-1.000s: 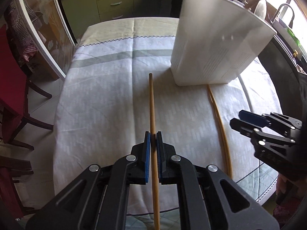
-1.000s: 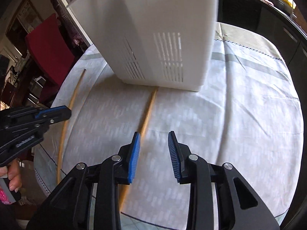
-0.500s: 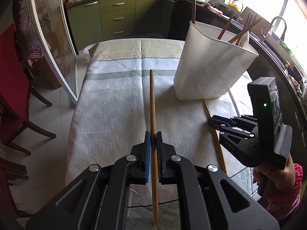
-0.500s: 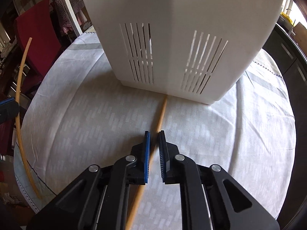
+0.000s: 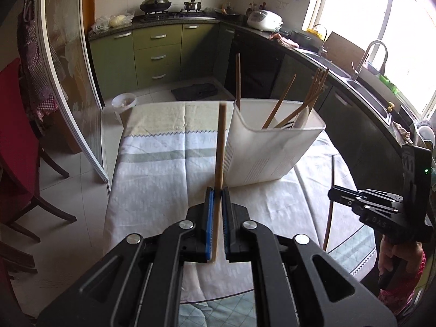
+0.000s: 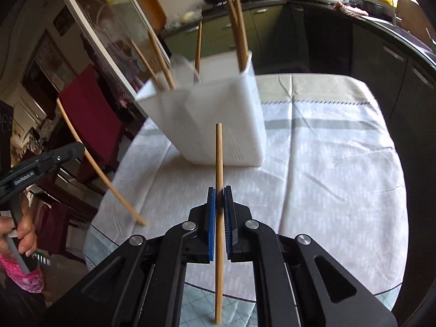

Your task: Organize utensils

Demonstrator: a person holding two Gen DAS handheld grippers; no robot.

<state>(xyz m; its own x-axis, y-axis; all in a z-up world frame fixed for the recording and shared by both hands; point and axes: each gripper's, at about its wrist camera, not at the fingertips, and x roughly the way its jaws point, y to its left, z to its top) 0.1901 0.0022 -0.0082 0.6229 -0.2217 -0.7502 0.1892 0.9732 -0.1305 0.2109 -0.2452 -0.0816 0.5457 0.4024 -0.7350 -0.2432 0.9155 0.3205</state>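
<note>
My left gripper (image 5: 215, 193) is shut on a wooden chopstick (image 5: 220, 147) and holds it raised above the table, pointing toward the white utensil holder (image 5: 267, 152). My right gripper (image 6: 219, 193) is shut on a second chopstick (image 6: 218, 158), also lifted off the cloth. The holder (image 6: 218, 125) stands upright on the table and holds several chopsticks. In the left wrist view the right gripper (image 5: 338, 192) is at the right with its chopstick (image 5: 329, 201). In the right wrist view the left gripper (image 6: 73, 148) is at the left with its chopstick (image 6: 95, 163).
The table carries a white patterned cloth (image 5: 152, 179) over glass. Red chairs (image 5: 16, 147) stand to the left. Green kitchen cabinets (image 5: 152, 51) and a sink counter (image 5: 362, 81) lie beyond the table.
Both grippers have risen from the table with their chopsticks. The right gripper closed on its chopstick and lifted it off the cloth. The holder now sits farther below both cameras.
</note>
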